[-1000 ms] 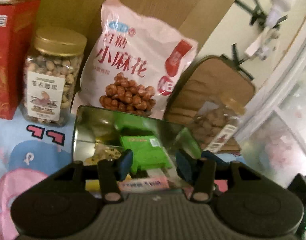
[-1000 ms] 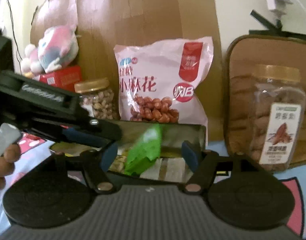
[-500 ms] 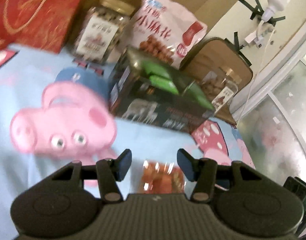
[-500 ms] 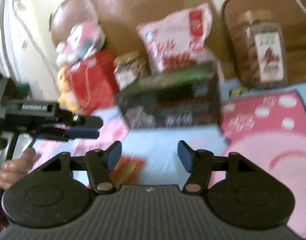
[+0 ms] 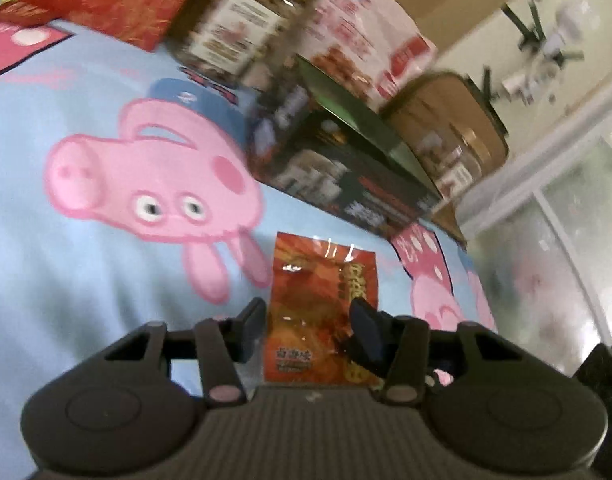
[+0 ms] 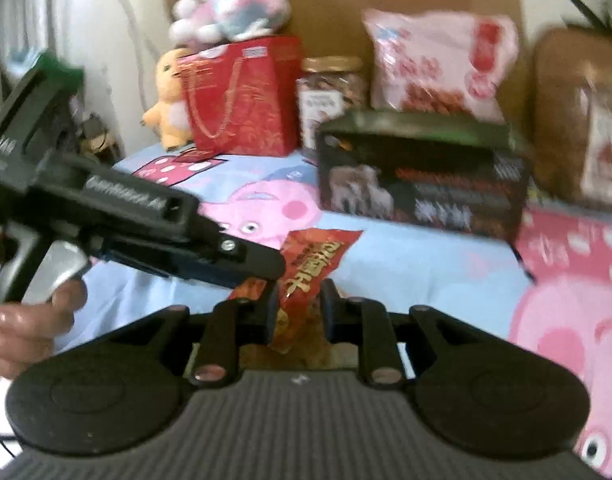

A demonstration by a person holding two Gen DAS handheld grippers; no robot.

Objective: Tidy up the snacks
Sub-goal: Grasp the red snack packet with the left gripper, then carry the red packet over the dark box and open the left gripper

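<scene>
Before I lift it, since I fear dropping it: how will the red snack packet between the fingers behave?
The red snack packet looks like thin glossy film, so probably floppy and light. Its shine suggests it could slip. In the right-wrist view it already bends upward between the closing right gripper fingers, so it may crumple.

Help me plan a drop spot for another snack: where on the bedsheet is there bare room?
Free: the blue sheet left of the red snack packet, and the strip between packet and dark box. Crowded: the back row, red gift bag, jar, pink bag.
</scene>
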